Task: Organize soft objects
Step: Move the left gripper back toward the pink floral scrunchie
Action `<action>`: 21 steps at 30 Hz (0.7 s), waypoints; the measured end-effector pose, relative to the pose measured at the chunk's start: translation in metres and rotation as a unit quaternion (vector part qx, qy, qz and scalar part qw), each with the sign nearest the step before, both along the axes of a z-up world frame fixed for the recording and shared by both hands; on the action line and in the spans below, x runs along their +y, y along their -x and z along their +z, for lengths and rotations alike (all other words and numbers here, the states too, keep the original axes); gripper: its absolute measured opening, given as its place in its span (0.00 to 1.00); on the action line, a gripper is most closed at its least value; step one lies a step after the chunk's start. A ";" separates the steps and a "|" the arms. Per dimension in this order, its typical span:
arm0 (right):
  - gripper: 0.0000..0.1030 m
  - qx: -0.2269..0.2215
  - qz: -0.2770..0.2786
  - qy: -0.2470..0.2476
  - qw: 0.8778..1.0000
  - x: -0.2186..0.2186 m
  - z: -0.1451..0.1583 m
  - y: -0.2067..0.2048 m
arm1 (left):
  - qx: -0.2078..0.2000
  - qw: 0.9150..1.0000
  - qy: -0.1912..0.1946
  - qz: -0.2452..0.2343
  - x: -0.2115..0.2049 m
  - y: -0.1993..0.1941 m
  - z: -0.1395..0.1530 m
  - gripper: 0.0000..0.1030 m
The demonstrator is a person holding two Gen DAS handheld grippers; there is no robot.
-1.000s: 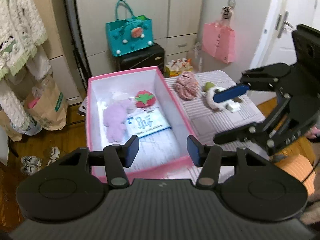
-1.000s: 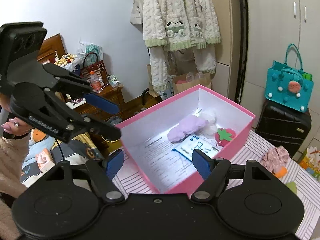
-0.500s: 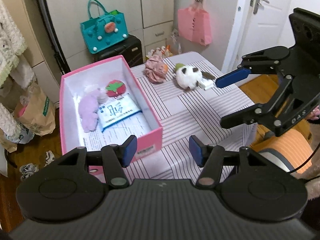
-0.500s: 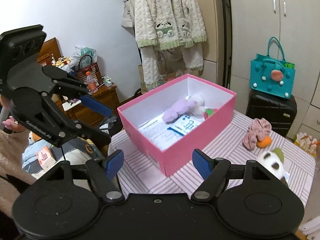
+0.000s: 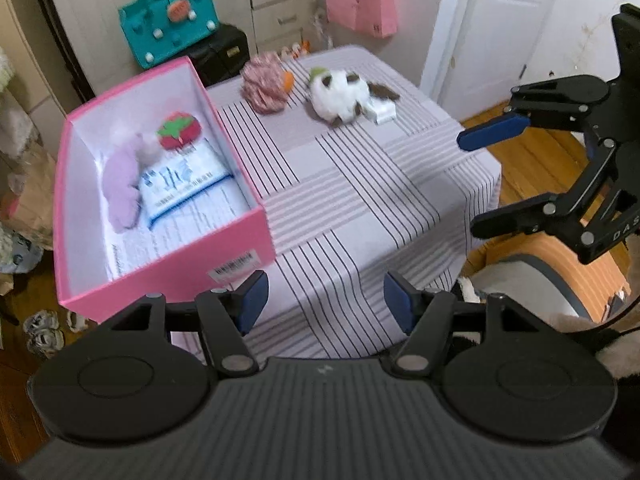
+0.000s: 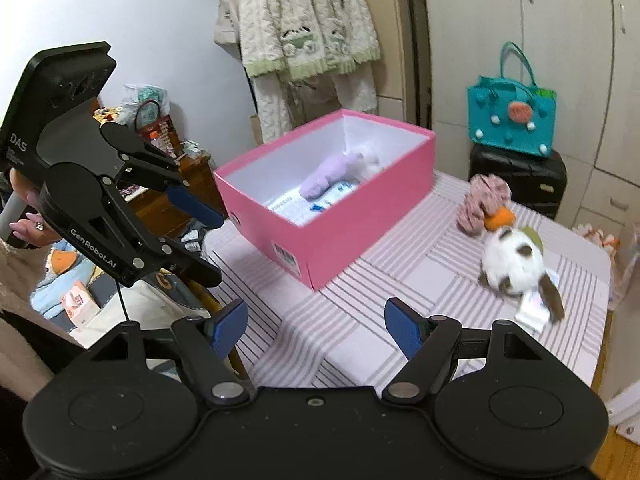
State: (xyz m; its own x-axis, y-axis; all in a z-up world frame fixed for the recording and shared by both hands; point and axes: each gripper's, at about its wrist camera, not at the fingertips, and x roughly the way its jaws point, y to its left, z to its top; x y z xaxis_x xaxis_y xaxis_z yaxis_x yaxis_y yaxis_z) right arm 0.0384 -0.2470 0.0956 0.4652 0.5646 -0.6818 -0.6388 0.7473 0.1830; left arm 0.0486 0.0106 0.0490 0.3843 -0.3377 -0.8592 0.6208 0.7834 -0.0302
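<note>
Where box-hidden rightward, strawberry plush [image 5: 178,133].

Small table [image 5: 360,184] draped in a lilac cloth with dark stripes. At the left edge, an open pink box [image 5: 168,268], overhanging the near-left corner slightly. Toward the far edge, a pink ruffled fabric bundle [image 5: 264,86] with a small orange piece [image 5: 288,79] touching its right side. Just right of that, a white-and-brown plush toy [image 5: 340,94] with a green top, lying on a small white packet [image 5: 382,110]. Middle, near edge and right edge bare striped cloth.
</note>
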 end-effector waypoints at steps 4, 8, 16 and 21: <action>0.77 0.009 -0.013 0.007 1.000 -0.011 -0.013 0.002 | 0.014 1.000 -0.009 -0.008 -0.012 -0.003 -0.010 0.62; 0.77 0.018 -0.021 0.014 1.000 -0.021 -0.025 0.001 | 0.024 1.000 -0.011 -0.017 -0.026 -0.007 -0.017 0.63; 0.77 -0.013 -0.034 0.030 0.999 -0.043 -0.047 -0.005 | 0.029 0.997 0.065 -0.016 -0.052 -0.026 -0.031 0.64; 0.77 -0.044 -0.038 0.040 0.997 -0.058 -0.056 -0.012 | -0.017 0.995 0.096 0.008 -0.067 -0.040 -0.026 0.64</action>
